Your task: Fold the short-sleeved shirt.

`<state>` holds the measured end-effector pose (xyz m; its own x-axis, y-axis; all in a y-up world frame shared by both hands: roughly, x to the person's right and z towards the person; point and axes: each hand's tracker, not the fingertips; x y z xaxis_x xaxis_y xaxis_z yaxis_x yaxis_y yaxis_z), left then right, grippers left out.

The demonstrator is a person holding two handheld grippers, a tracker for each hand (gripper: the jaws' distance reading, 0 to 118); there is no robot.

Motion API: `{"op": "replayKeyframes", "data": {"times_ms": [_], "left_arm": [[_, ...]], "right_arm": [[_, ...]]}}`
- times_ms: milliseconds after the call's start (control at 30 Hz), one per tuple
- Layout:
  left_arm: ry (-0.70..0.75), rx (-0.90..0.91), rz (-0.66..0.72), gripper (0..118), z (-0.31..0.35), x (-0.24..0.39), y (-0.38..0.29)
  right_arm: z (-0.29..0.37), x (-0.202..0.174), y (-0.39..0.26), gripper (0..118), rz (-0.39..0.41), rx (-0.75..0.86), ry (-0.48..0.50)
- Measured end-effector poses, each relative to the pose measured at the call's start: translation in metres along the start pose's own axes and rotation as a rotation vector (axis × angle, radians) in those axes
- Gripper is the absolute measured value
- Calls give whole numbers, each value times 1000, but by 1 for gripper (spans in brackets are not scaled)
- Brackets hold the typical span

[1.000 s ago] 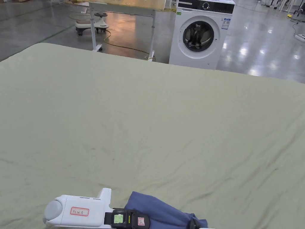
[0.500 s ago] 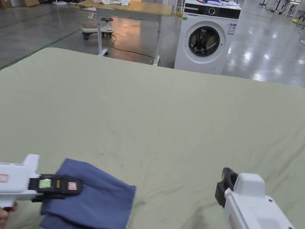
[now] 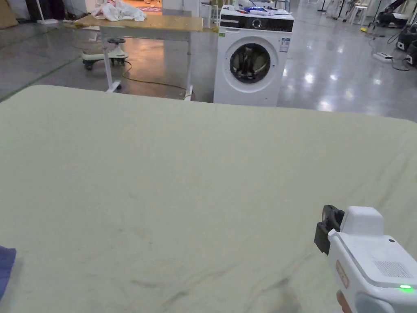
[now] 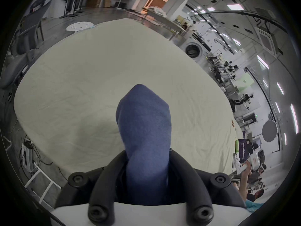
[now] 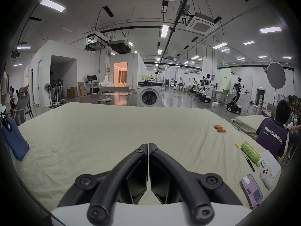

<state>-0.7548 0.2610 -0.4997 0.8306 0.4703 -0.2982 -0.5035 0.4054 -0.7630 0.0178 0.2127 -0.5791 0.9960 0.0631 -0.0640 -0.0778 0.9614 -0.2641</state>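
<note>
My left gripper (image 4: 147, 169) is clenched on a bunch of the blue shirt (image 4: 144, 131), which juts forward from between its jaws and hangs over the near-left edge of the pale green table (image 3: 211, 171). From the head view only a corner of the shirt (image 3: 5, 265) shows at the left border, resting at the table's edge. From the right gripper view the shirt (image 5: 14, 139) drapes at the far left, off that side of the table. My right gripper (image 5: 148, 149) has its jaws pressed together on nothing and hovers over bare cloth, well apart from the shirt. I judge the step in hand as bringing the garment onto the table to spread it. To do it well I should carry it toward the middle, open the right jaws, take a second edge and pull the fabric flat, keeping clear of the green can (image 5: 250, 152) and phone (image 5: 251, 191) at the right edge.
</note>
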Motion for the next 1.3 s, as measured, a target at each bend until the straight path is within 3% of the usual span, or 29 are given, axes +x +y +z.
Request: {"op": "replayKeyframes", "data": {"times_ms": [167,200,333,533,600,633,733,867,1300], "left_arm": [[90,-27,31,21,-12,-6,2],[126,-26,35,26,-19,-27,14],[280,-33,-27,65,-22,-31,20],[481,66,-73,64,-8,-33,22],[467,115,-78,64,-4,-28,14],[461,136,-80,58,-3,-25,11],[511,257,-186,23,-2,-6,0],[470,403,-284,4,-11,26,-29],[332,643,-506,0,-105,206,-166]], "right_arm": [[1,4,-8,0,-6,-25,-10],[2,5,-8,0,-6,-26,-12],[2,7,-7,0,-5,-25,-20],[1,10,-5,0,-3,-23,-22],[1,9,-6,0,-4,-23,-20],[1,9,-6,0,-4,-25,-17],[0,6,-10,0,-5,-31,-10],[2,3,-12,0,-10,-30,-3],[8,0,-16,0,-37,-15,0]]}}
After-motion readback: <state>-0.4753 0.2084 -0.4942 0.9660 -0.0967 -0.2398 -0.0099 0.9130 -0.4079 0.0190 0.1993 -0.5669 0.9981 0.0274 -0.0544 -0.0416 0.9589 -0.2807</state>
